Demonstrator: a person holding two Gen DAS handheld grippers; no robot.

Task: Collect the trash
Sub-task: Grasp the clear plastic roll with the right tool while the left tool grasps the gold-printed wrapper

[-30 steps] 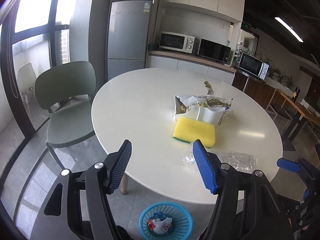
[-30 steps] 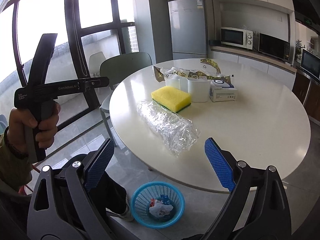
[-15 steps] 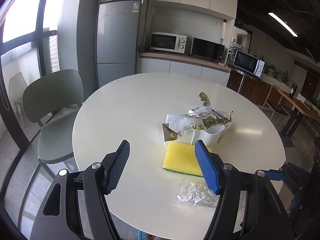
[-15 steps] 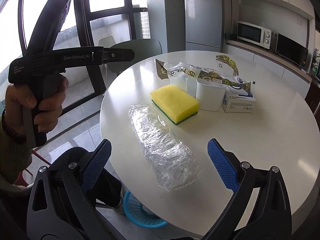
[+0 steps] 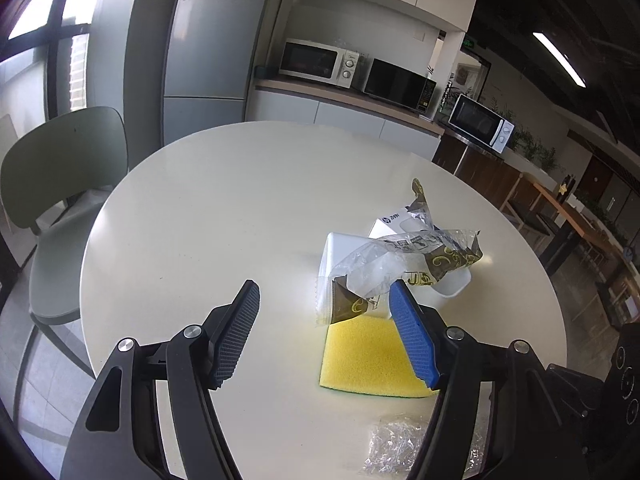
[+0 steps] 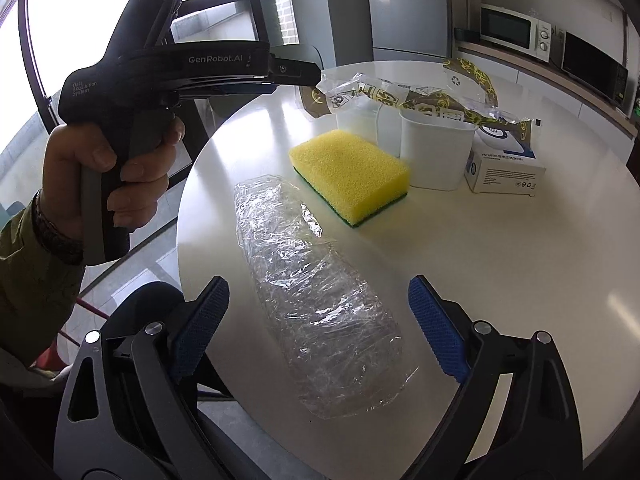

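Note:
A crumpled clear plastic wrap [image 6: 316,304] lies on the white round table [image 6: 520,280] near its front edge; it also shows in the left wrist view [image 5: 394,446]. My right gripper [image 6: 318,328] is open, its fingers either side of the wrap, just above it. A torn olive-and-clear wrapper [image 5: 400,268] lies over white cups [image 5: 344,248]; it also shows in the right wrist view [image 6: 408,96]. My left gripper [image 5: 326,332] is open and empty, close in front of the wrapper's left end.
A yellow sponge [image 6: 350,172] sits between wrap and cups, seen too in the left wrist view [image 5: 368,356]. A white box [image 6: 504,172] stands right of the cups. A green chair [image 5: 60,184] stands at the table's left. Counter with microwaves [image 5: 316,62] behind.
Both grippers have moved forward over the table. The left one now reaches the wrapper; the right one now straddles the clear wrap. The blue basket on the floor has left view.

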